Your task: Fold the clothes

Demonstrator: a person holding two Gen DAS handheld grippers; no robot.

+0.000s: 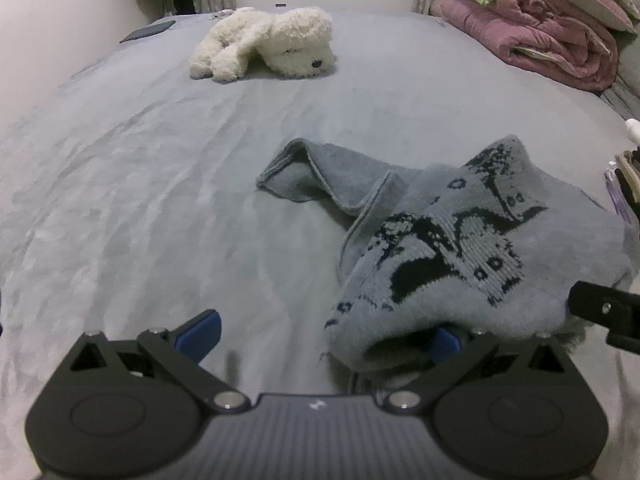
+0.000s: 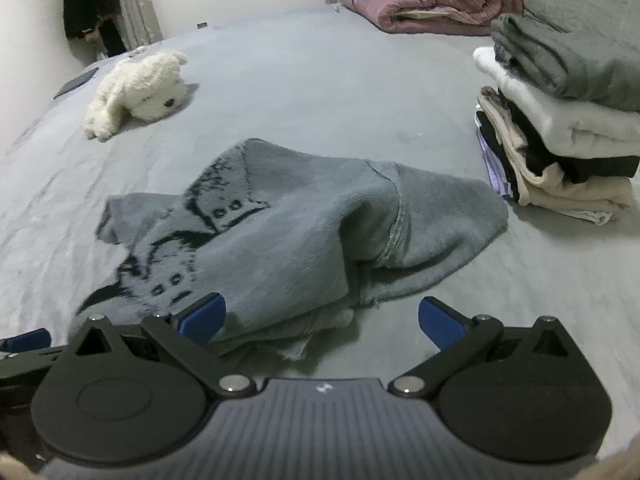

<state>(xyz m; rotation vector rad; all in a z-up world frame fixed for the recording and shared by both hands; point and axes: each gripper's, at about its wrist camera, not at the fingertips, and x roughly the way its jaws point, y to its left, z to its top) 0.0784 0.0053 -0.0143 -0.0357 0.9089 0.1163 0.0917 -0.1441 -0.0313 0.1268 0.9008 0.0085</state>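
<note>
A grey knit sweater (image 1: 460, 248) with a black pattern lies crumpled on the grey bed sheet (image 1: 160, 200). One sleeve (image 1: 312, 176) stretches out to the left. My left gripper (image 1: 324, 340) is open at the sweater's near left edge, and the cloth drapes over its right blue fingertip (image 1: 446, 344). In the right wrist view the sweater (image 2: 300, 220) bulges up in front of my right gripper (image 2: 322, 320), which is open with the frayed hem lying between its fingers, close to the left fingertip (image 2: 204, 318). Each gripper shows at the edge of the other's view.
A stack of folded clothes (image 2: 560, 120) stands on the bed to the right of the sweater. A white plush dog (image 1: 268, 42) lies further back, with a dark flat device (image 1: 148, 31) near the far left edge. Rolled pink bedding (image 1: 552, 36) fills the far right corner.
</note>
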